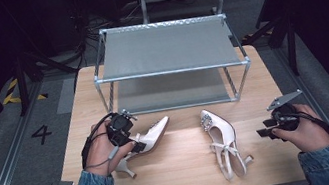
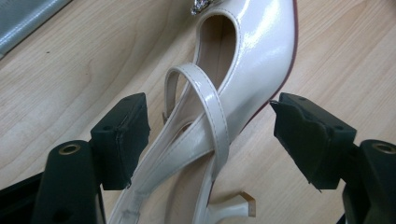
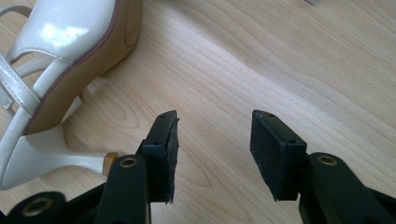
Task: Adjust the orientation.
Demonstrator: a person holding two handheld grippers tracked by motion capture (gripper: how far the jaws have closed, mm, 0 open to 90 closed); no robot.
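In the left gripper view the two black fingers point(image 2: 122, 140) of the left gripper point(image 2: 212, 135) stand wide apart on either side of the cream slingback shoe point(image 2: 247, 51), its crossed straps rising between them; the pads do not press on it. The shoe lies on its side, its thin heel tip showing low between the fingers. From the high view the left gripper point(image 1: 127, 138) sits over the heel end of this left shoe point(image 1: 152, 135), which lies near the left edge of the tabletop point(image 1: 185, 170), toe pointing toward the far edge. The right gripper point(image 3: 212, 144) has its fingers point(image 3: 161, 154) apart too, with bare wood between them; the heel and sole of the second shoe point(image 3: 70, 60) lie just beside them. In the high view the right gripper point(image 1: 272, 127) hovers by the right edge, well apart from that second shoe point(image 1: 222, 141), which lies in the middle of the tabletop with a jewelled buckle at its toe. A two-tier metal shoe rack point(image 1: 170, 63) stands along the far edge.
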